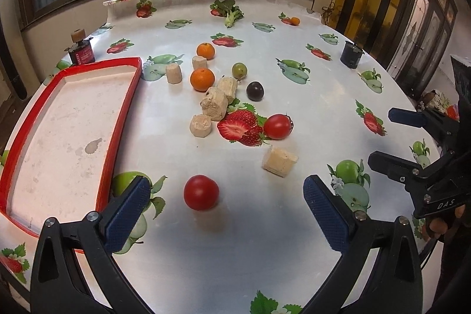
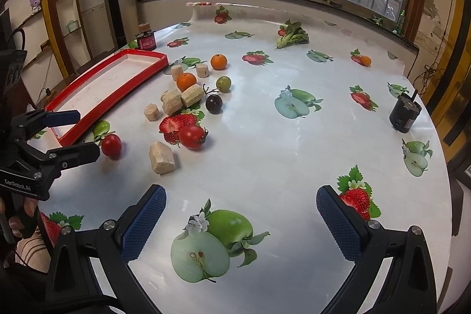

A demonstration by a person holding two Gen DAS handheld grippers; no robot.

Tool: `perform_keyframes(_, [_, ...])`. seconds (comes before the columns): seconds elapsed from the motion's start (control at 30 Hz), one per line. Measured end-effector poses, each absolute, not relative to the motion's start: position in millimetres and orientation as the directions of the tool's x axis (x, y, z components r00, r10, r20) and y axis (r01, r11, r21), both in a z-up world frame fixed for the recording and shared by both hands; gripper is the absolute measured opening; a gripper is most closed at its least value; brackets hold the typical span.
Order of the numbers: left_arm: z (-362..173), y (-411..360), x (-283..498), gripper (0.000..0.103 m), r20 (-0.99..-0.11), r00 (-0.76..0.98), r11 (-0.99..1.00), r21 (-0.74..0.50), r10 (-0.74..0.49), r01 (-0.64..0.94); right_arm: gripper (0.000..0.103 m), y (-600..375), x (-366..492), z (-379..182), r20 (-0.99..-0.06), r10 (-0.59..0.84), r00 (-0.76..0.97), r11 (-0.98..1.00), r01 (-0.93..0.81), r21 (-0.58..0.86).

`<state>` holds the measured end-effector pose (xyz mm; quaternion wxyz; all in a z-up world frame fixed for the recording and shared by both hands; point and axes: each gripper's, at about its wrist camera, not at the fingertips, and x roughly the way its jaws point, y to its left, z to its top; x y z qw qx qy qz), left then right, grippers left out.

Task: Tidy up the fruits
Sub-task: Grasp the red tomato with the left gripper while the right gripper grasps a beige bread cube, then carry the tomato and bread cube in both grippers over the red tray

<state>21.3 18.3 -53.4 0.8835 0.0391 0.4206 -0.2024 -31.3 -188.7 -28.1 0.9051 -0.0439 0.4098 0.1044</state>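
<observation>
Two tools, both spread wide and holding nothing, hang over a bench (image 1: 235, 255) covered in a fruit-print cloth.

Landmark: red tray (image 1: 117, 119), white inside, with no fruit in it, at the left side of the bench.

- Left tool (image 1: 226, 205): just right of the tray's near end, blue pads (image 1: 129, 211) apart on either side of a loose tomato.
- Right tool (image 2: 241, 214): well right of the tray, over a printed green apple; seen from the left wrist at (image 1: 379, 137).
- Near tomato (image 1: 201, 192): just beside the tray's near right rim, lying free between the left tool's fingers, touching neither.
- Second tomato (image 1: 277, 126): further right of the tray, on a printed strawberry.
- Two oranges: one (image 1: 202, 79) right of the tray's far end, one (image 1: 205, 51) just beyond it.
- Small orange (image 1: 295, 21): far right, at the bench's back edge.
- Green fruit (image 1: 239, 70) and dark plum (image 1: 255, 91): right of the oranges.
- Beige blocks, several, such as (image 1: 214, 103) and (image 1: 279, 161): scattered among the fruit, right of the tray.
- Leafy greens (image 1: 229, 11): far beyond the tray.
- Red jar (image 1: 81, 49): just behind the tray's far end.
- Dark can (image 1: 351, 54): well right of the tray.
</observation>
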Motion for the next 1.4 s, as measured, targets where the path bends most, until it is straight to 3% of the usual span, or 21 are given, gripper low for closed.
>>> perform_keyframes(0.17, [-61,16,28,0.103,-0.780,0.534,0.904,-0.094,-0.327,0.416,0.103,-172,-27,-35,-0.755,0.212,0.620,0.958,-0.283,0.037])
perform_keyframes(0.37, [-75,22,41,0.083,-0.817,0.459,0.896,-0.148,-0.350,0.419,0.099,-142,-16,-46,-0.763,0.262,0.591,0.930,-0.365,0.037])
perform_keyframes(0.5, [-91,28,47,0.061,-0.843,0.394,0.889,-0.192,-0.366,0.415,0.093,-126,-7,-53,-0.773,0.278,0.570,0.912,-0.409,0.026])
perform_keyframes(0.77, [-93,29,49,0.051,-0.839,0.388,0.880,-0.202,-0.381,0.429,0.074,-113,12,-69,-0.791,0.296,0.536,0.896,-0.442,0.036])
perform_keyframes(0.87, [-93,32,52,0.042,-0.836,0.391,0.881,-0.208,-0.386,0.425,0.068,-109,20,-74,-0.798,0.279,0.534,0.898,-0.439,0.021])
perform_keyframes(0.93, [-93,33,54,0.029,-0.838,0.398,0.886,-0.195,-0.373,0.421,0.061,-107,25,-78,-0.802,0.277,0.530,0.898,-0.439,0.020])
perform_keyframes(0.97, [-93,34,55,0.029,-0.837,0.396,0.885,-0.200,-0.377,0.420,0.057,-106,27,-81,-0.807,0.271,0.524,0.898,-0.439,0.016])
perform_keyframes(1.03, [-94,36,55,0.029,-0.831,0.396,0.883,-0.215,-0.390,0.418,0.036,-104,29,-86,-0.816,0.272,0.510,0.898,-0.439,0.025])
perform_keyframes(1.07, [-94,36,54,0.029,-0.829,0.398,0.881,-0.217,-0.393,0.420,0.031,-105,30,-87,-0.819,0.270,0.507,0.901,-0.433,0.029])
perform_keyframes(1.4, [-76,44,41,0.029,-0.804,0.444,0.887,-0.208,-0.395,0.412,0.029,-114,17,-65,-0.787,0.288,0.546,0.912,-0.408,0.050])
